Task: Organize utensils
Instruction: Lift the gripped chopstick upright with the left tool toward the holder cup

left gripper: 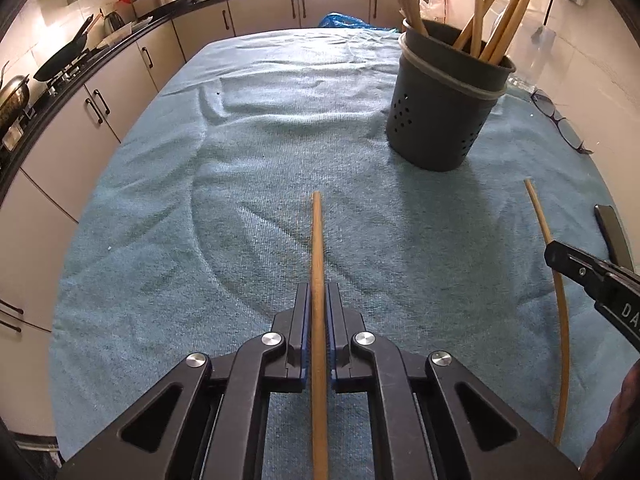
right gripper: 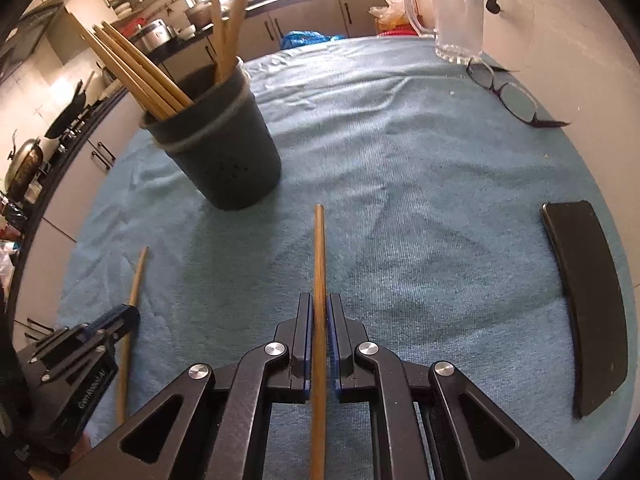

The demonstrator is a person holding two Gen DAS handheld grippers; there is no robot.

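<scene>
Right wrist only: glass jug [right gripper: 456, 12], phone [right gripper: 588, 300].

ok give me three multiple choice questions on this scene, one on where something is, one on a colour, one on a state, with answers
1. Where do the eyeglasses lie?
A. inside the holder
B. on the towel near the glass pitcher
C. on the kitchen counter

2. What colour is the towel that covers the table?
A. light blue
B. red
C. white

3. What is the state of the left tongs and right tongs?
A. both open and empty
B. only the left holds a stick
C. each shut on a chopstick

Answers:
1 B, the glasses rest on the cloth just in front of the pitcher.
2 A, the cloth is pale blue throughout.
3 C, a left chopstick and a right chopstick each run between closed pads, pointing toward the dark holder.
</scene>
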